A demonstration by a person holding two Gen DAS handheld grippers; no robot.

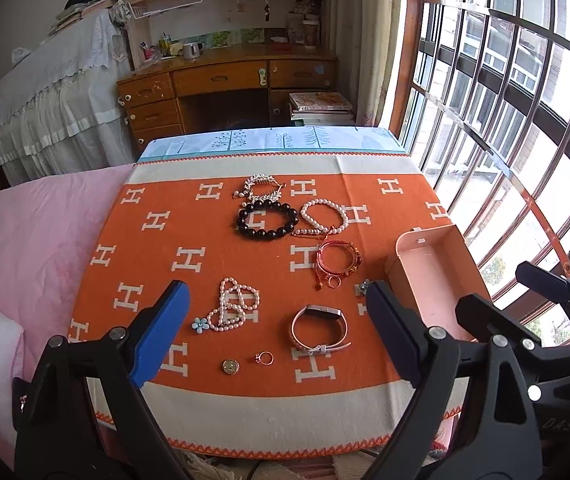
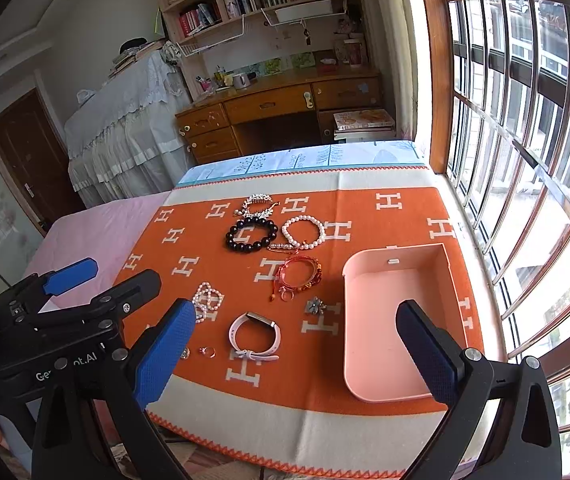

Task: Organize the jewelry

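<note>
Jewelry lies on an orange blanket [image 1: 213,248]: a black bead bracelet [image 1: 267,220], a white pearl bracelet [image 1: 324,216], a red cord bracelet [image 1: 337,262], a pearl strand [image 1: 233,308], a pink watch [image 1: 317,326], a ring [image 1: 265,357], a round brooch [image 1: 230,367] and a crystal comb [image 1: 261,185]. An empty pink box [image 2: 397,320] stands at the right. My left gripper [image 1: 281,328] is open above the near jewelry. My right gripper [image 2: 297,356] is open, near the watch [image 2: 255,336] and the box.
A pink bedsheet [image 1: 33,240] lies left of the blanket. A barred window [image 1: 505,120] runs along the right side. A wooden desk [image 1: 225,80] and bookshelves stand beyond the table. A small grey flower clip [image 2: 315,305] lies beside the box.
</note>
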